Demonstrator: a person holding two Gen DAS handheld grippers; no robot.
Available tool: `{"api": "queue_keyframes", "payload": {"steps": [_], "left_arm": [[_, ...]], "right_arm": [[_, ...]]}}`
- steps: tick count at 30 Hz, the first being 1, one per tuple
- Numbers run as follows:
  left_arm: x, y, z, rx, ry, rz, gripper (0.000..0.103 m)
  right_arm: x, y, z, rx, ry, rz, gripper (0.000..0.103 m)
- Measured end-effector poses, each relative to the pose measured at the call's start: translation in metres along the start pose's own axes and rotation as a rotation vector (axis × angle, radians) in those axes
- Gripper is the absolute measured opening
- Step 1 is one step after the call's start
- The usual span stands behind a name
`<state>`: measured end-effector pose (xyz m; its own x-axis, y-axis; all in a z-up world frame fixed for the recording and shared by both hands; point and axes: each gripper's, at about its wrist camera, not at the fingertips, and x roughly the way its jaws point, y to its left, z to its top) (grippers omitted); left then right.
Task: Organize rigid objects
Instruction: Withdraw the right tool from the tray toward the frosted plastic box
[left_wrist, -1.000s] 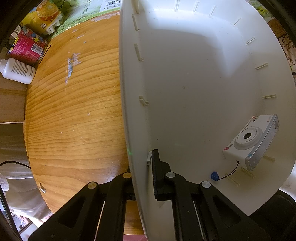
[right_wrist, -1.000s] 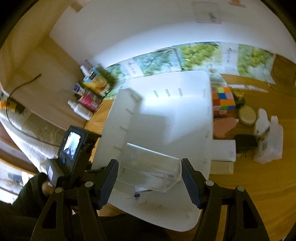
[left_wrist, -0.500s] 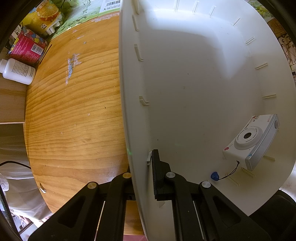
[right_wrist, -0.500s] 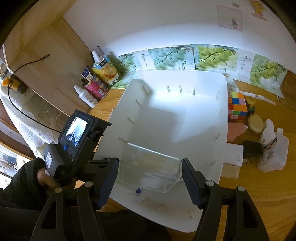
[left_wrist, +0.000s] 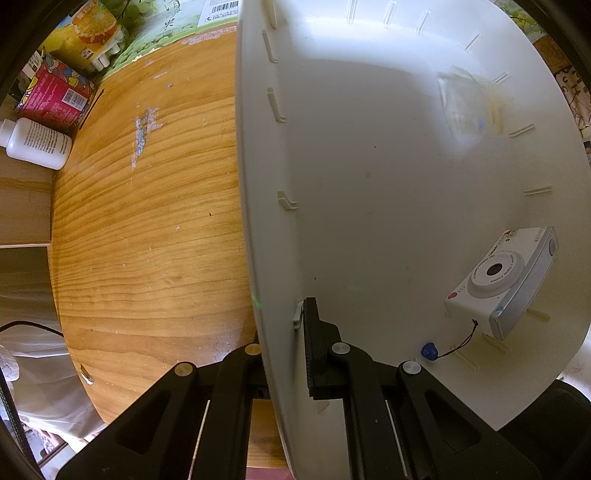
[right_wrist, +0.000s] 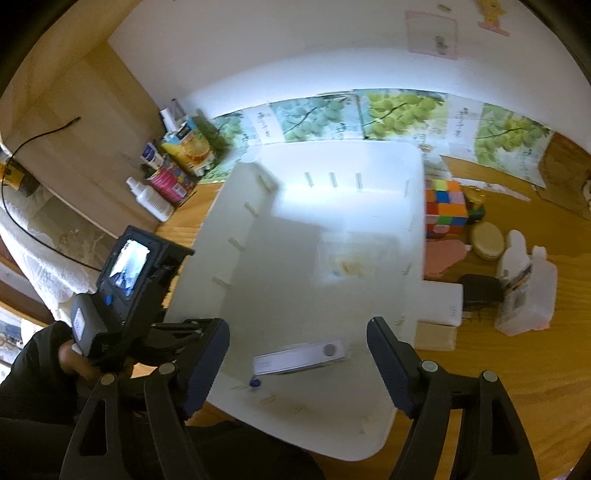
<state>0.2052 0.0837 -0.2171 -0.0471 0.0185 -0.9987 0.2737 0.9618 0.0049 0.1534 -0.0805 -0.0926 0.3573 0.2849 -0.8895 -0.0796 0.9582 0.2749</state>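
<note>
Gripping white bin wall, left tongs; right tongs spread above.

One white bin sits on the counter. In it lie one camera and one clear box, blurred. Right of the bin: one colour cube, one pink piece, one round tan lid, one black plug, two white jugs. By the counter's far-left corner: one white bottle, one red carton, one juice carton. Two hand-held grippers: left hand-held gripper, right hand-held gripper.
</note>
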Motion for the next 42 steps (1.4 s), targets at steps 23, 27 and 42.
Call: {"api": "queue_keyframes", "payload": {"steps": [23,27,42], "left_arm": [[0.0,0.005,-0.009,-0.135,-0.026,0.02,0.009],[0.0,0.009,-0.012,-0.165,-0.036,0.018,0.009],[0.001,0.012,-0.014,-0.251,-0.041,0.022,0.011]], "right_arm": [[-0.033,-0.115,-0.006,0.082,-0.046,-0.196,0.077],[-0.034,-0.136,-0.002,0.088,-0.052,-0.229,0.082],[-0.003,-0.18,0.01,0.142,0.034,-0.254,0.082]]}}
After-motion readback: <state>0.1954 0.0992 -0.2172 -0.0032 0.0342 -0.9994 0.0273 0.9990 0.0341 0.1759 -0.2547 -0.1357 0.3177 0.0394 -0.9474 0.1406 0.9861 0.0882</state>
